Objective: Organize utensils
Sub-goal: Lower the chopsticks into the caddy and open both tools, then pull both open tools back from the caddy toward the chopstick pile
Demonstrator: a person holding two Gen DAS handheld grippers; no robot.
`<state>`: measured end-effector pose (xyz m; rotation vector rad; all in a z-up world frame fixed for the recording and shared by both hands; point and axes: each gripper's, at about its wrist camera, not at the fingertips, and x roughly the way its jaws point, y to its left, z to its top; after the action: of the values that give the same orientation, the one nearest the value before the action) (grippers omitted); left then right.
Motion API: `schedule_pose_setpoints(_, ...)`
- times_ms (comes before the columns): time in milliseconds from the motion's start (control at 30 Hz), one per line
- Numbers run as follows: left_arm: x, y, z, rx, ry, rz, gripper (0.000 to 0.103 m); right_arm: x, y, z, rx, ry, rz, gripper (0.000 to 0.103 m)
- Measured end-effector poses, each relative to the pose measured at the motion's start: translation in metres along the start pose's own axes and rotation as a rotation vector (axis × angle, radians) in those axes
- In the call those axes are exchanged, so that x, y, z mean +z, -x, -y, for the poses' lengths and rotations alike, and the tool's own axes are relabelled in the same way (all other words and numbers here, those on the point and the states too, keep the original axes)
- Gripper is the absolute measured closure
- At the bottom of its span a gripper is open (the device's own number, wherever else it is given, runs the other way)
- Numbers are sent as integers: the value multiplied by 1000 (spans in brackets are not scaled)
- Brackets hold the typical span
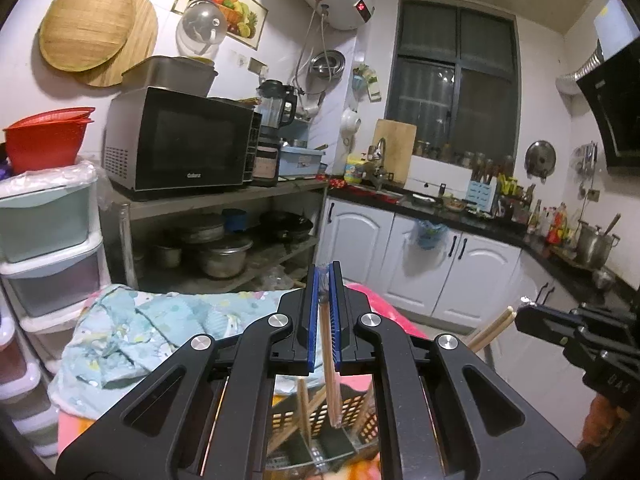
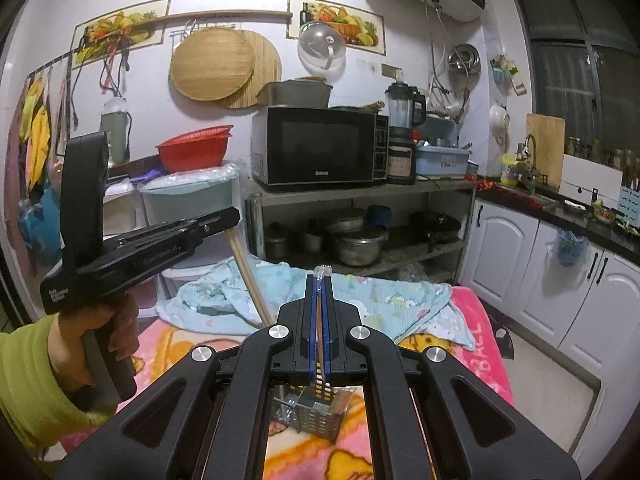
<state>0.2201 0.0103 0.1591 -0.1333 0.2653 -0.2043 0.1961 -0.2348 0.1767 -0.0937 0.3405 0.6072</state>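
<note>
My left gripper is shut on a wooden chopstick that hangs down into a perforated utensil basket below it, where other chopsticks stand. My right gripper is shut on a thin wooden chopstick with a clear tip, held above the metal utensil basket. The left gripper also shows in the right wrist view, with its chopstick slanting down. The right gripper shows at the right of the left wrist view, with chopstick ends beside it.
A pink blanket covers the table, with a crumpled light blue cloth at its far side. Behind stand a metal shelf with a microwave and pots, plastic drawers at left, and white cabinets at right.
</note>
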Motion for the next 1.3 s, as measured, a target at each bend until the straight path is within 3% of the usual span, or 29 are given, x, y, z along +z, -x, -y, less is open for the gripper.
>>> schedule_pose_setpoints(633, -41, -33, -18, 8, 25, -148, 100, -37, -58, 9, -9, -50, -175, 100)
schedule_pose_setpoints(700, -44, -34, -20, 6, 30, -163, 94, -39, -60, 10, -12, -58, -183, 99)
schedule_pose_setpoints(733, -45, -34, -21, 4, 33, -169, 86, -40, -61, 11, -17, -62, -188, 96)
schedule_pose_setpoints(800, -46, -33, -21, 0, 37, -175, 75, -42, -62, 14, -25, -74, -191, 74)
schedule_pose_setpoints(900, -48, -29, -22, -3, 46, -177, 65, -44, -60, 16, -29, -82, -180, 64)
schedule_pose_setpoints(967, -47, -25, -24, -1, 57, -174, 53, -44, -58, 16, -39, -83, -174, 58)
schedule_pose_setpoints(1000, -47, -23, -25, -1, 60, -171, 50, -44, -57, 17, -40, -84, -171, 58)
schedule_pose_setpoints(1200, -44, -5, -30, 15, 79, -148, 12, -47, -45, 21, -45, -95, -151, 54)
schedule_pose_setpoints(1300, -43, 0, -32, 27, 83, -146, 10, -49, -39, 21, -48, -101, -142, 51)
